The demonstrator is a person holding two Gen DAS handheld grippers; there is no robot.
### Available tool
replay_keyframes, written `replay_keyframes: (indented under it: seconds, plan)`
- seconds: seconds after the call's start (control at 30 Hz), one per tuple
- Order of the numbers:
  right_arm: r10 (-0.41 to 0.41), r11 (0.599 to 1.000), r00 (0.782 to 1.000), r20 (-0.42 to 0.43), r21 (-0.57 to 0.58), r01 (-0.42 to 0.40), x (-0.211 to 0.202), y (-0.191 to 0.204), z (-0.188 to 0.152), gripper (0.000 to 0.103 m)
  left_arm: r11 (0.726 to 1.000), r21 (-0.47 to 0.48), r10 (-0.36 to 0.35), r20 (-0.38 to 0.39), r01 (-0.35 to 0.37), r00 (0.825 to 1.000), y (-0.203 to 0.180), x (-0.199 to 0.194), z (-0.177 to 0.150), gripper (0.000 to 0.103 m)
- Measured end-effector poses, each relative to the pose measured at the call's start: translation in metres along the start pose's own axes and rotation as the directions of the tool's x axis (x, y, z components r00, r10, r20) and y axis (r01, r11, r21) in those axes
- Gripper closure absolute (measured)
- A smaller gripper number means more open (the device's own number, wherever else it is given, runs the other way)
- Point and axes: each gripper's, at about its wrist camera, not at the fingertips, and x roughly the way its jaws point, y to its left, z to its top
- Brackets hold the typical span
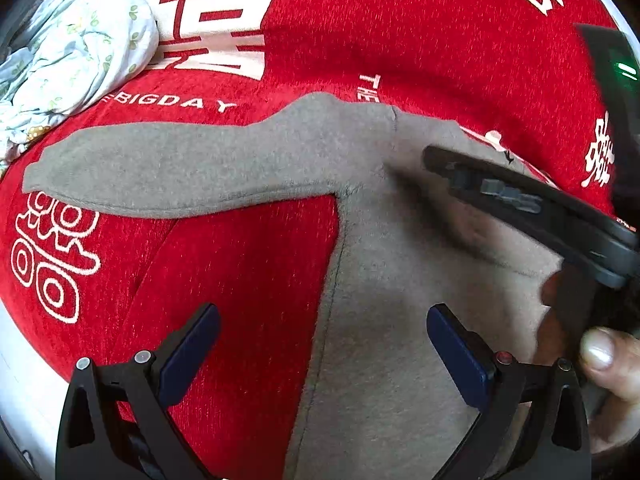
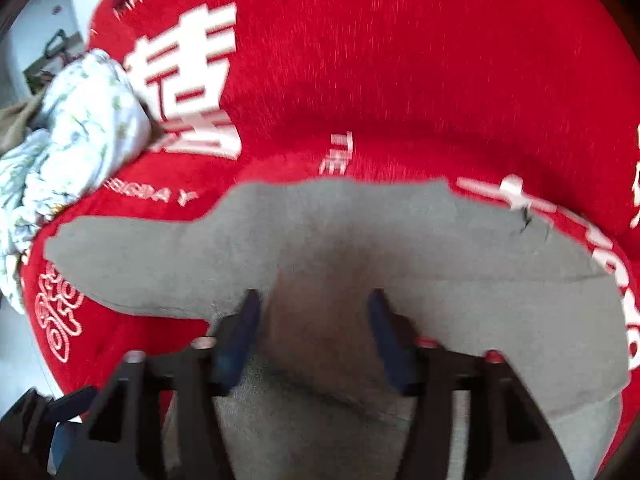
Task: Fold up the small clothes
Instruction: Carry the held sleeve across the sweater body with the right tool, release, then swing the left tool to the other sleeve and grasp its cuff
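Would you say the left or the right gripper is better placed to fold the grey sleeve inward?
Probably left: the left gripper is open beside the sleeve, while the right gripper sits open over the garment's body.

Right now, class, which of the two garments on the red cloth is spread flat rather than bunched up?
The grey top, with one sleeve stretched out sideways. The pale floral garment sits crumpled in a heap at the far left edge.

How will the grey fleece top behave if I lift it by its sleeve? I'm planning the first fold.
The grey fleece top will probably drape limply: it lies flat, following the red cloth beneath. Its sleeve looks thin and light, so it should lift easily. The fuzzy surface likely grips rather than slips between the open left gripper fingers.
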Motion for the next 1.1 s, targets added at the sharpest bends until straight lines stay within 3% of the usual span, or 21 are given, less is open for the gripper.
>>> replay_keyframes:
  seconds: [0.13,0.23,0.3,0.4,0.47,0.57,0.63,0.67,0.77,0.9,0.97,1.07,1.1]
  plan:
    - [-0.005,0.998,0.998,0.066,0.056,0.001,-0.037,-0.043,0.001,0.035,1.000,0.009,-0.008,0.007,0.008,1.000,-0.012,-0.004,0.006,0.000]
    - [-0.074,0.988,0.991,0.110,0.145,0.058,-0.060,-0.094,-0.007,0.024,0.999,0.029,-0.021,0.000,0.021,1.000,-0.029,-0.003,0.010,0.000]
    - [-0.117,0.975,0.986,0.118,0.203,0.092,-0.070,-0.131,-0.018,0.024,0.998,0.048,-0.028,-0.003,0.028,1.000,-0.044,-0.002,0.012,0.000]
    - [-0.171,0.953,0.981,0.091,0.269,0.141,-0.074,-0.171,-0.032,0.024,0.994,0.101,-0.041,-0.015,0.042,0.999,-0.071,0.002,0.016,0.000]
    - [-0.239,0.928,0.970,0.035,0.302,0.217,-0.066,-0.199,-0.042,0.024,0.990,0.141,-0.029,-0.017,0.031,0.999,-0.094,0.009,0.021,0.000]
    - [-0.266,0.897,0.962,-0.060,0.351,0.270,-0.046,-0.229,-0.059,0.024,0.984,0.173,-0.035,-0.035,0.040,0.999,-0.123,0.024,0.031,0.000]
    - [-0.262,0.889,0.961,-0.090,0.365,0.277,-0.033,-0.238,-0.068,0.025,0.979,0.204,-0.012,-0.044,0.020,0.999,-0.145,0.041,0.036,0.000]
    - [-0.283,0.894,0.957,-0.064,0.345,0.287,-0.032,-0.237,-0.069,0.024,0.974,0.226,0.006,-0.044,0.004,0.999,-0.153,0.048,0.038,0.000]
    - [-0.323,0.901,0.944,-0.073,0.282,0.330,-0.023,-0.232,-0.065,0.019,0.959,0.271,0.106,-0.071,-0.084,0.992,-0.163,0.081,0.041,0.000]
    - [-0.331,0.898,0.939,-0.091,0.276,0.343,-0.027,-0.232,-0.059,0.018,0.970,0.231,0.084,-0.055,-0.070,0.995,-0.156,0.075,0.048,0.000]
    - [-0.325,0.903,0.944,-0.058,0.278,0.328,-0.037,-0.224,-0.064,0.018,0.973,0.217,0.081,-0.031,-0.073,0.996,-0.151,0.068,0.046,0.000]
    - [-0.293,0.920,0.954,-0.059,0.255,0.299,-0.035,-0.206,-0.076,0.018,0.967,0.240,0.098,-0.023,-0.090,0.995,-0.148,0.072,0.041,0.000]
    - [-0.314,0.918,0.948,-0.054,0.237,0.317,-0.034,-0.200,-0.078,0.018,0.965,0.245,0.100,-0.015,-0.093,0.995,-0.147,0.069,0.040,0.000]
